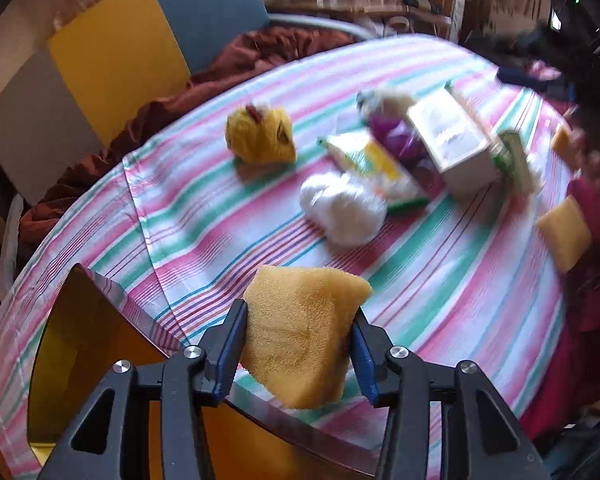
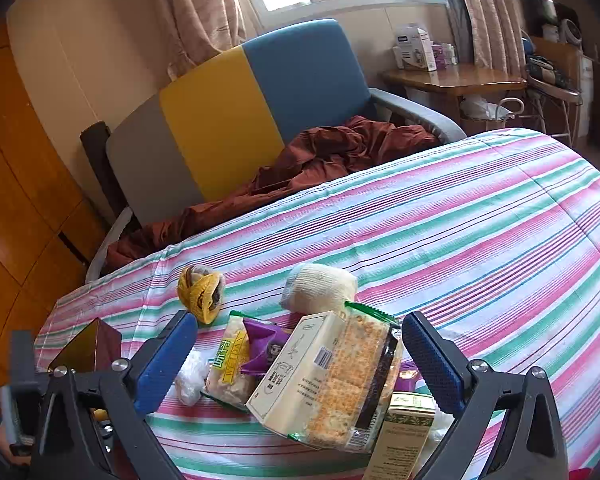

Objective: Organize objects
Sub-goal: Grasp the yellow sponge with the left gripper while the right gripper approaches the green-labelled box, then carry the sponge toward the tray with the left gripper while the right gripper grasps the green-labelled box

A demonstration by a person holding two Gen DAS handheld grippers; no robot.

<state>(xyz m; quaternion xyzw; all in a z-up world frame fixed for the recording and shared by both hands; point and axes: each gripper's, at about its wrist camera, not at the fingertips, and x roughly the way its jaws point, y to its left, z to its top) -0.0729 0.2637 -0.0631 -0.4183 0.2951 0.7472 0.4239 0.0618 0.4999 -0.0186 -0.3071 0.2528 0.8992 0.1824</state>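
My left tongs (image 1: 300, 344) are pinching a yellow wedge-shaped foam sponge (image 1: 306, 332), one blue-padded finger on each of its sides, and it hangs clear of the striped pink, green and white cloth (image 1: 440, 280) that covers the worktop. It sits above the near edge, just beside a dark red-brown box with an amber reflective lid (image 1: 88, 320) at the near left corner. The foam bulges between the pads, so the grip is firm but on something soft. I judge the step in hand to be carrying this sponge to wherever its kind belongs.

Two more yellow sponge pieces (image 1: 566, 238) lie at the right edge of the worktop, well apart from the one I hold, so that is one likely gathering place; the box beside me is another. I cannot tell which is meant.

To do it well, I should keep the squeeze even, since foam can spring out sideways if I loosen early. I should travel high enough to clear the crumpled white plastic bag (image 1: 342, 212) and the yellow woolly knitted ball (image 1: 260, 136) near the middle.

My right tongs (image 2: 300, 364) are spread wide and hold nothing. They hover over the snack pile: a cream cardboard box with a barcode (image 2: 296, 376), a clear packet of crumbly biscuits (image 2: 352, 380) and a purple foil wrapper (image 2: 266, 346). I should keep them out of the left hand's path until the sponge is set down flat.
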